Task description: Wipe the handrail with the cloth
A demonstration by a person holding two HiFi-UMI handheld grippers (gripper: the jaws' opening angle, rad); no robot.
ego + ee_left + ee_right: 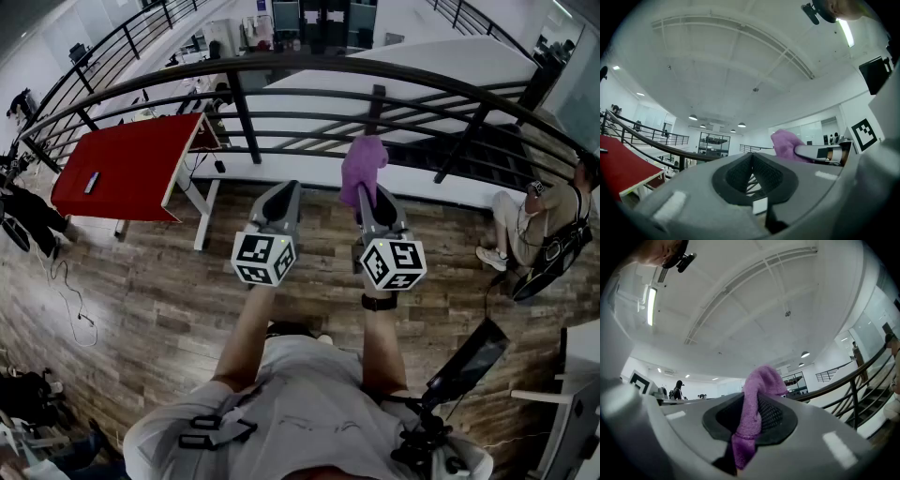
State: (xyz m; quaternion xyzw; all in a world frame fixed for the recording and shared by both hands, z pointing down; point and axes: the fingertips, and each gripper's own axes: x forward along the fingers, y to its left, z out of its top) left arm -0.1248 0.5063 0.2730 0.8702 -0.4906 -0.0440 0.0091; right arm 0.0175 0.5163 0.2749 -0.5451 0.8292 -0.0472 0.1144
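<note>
Right gripper [372,197] is closed on the cloth [362,161], a small purple piece of soft fabric. Its 2 jaws pinch a fold near the middle, so 1 part stands up above the tips and a shorter end hangs down behind them. Left gripper [278,195] has its jaws together with nothing between them. Both are held up side by side in front of the person. The cloth is in the air, near the handrail [309,64], and does not seem to touch it; the dark curved top bar runs across beyond the tips.

I judge that the cloth is very light and limp, with a fuzzy surface that is not slippery, and it cannot break. It should fold around the round bar when pressed there. Because it is so soft, the free part can flop away or bunch, so the wiping pressure must come from the part close to the jaws. The present hold, deep in the fold, seems good for this; a hold at a corner would probably slip out when the cloth drags along the metal. The handrail looks stiff and fixed, so it can take firm pressure
</note>
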